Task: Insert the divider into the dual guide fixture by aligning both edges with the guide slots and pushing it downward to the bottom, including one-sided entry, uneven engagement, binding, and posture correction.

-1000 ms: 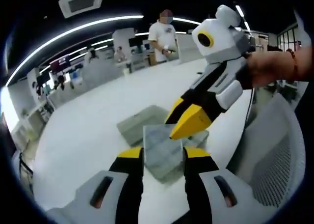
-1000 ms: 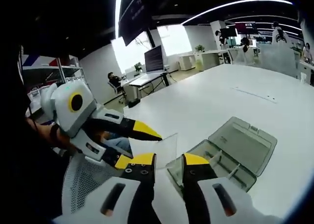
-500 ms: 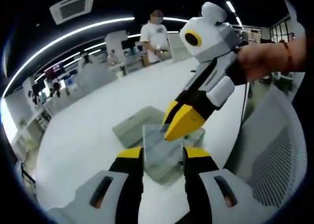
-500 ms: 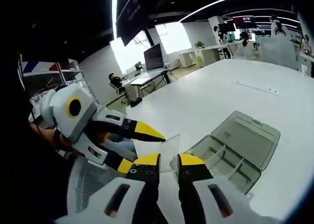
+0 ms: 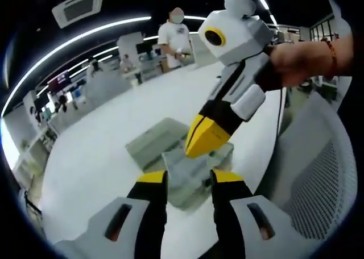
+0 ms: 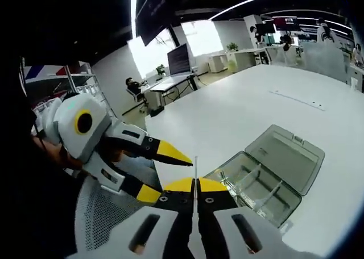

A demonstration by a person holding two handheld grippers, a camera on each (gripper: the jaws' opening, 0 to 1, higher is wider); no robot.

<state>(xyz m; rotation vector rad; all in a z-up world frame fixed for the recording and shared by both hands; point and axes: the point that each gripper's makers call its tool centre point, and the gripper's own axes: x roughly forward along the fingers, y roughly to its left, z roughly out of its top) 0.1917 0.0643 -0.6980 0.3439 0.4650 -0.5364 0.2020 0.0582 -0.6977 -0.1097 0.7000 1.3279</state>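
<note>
My right gripper (image 6: 195,185) is shut on the clear divider (image 6: 195,165), which shows edge-on as a thin upright line above its yellow tips. To the right on the white table lies the clear grey compartment box (image 6: 256,188) with inner guide walls, its lid (image 6: 293,157) folded open. My left gripper (image 6: 161,174) stands open just left of the divider, one jaw above and one below. In the left gripper view my left gripper (image 5: 189,178) is open, and the right gripper (image 5: 205,137) reaches down from the upper right, over the box (image 5: 159,142). The divider is hard to make out there.
A grey mesh chair back (image 5: 318,185) stands close on the right, also as mesh chair back (image 6: 102,213). The white table (image 5: 96,157) stretches wide beyond the box. A hand (image 5: 301,60) holds the right gripper. A person (image 5: 173,40) stands at the far side.
My right gripper's jaws have shut onto the divider, which has turned from face-on to edge-on in the right gripper view. The left jaws stay apart. Both views shifted slightly.
</note>
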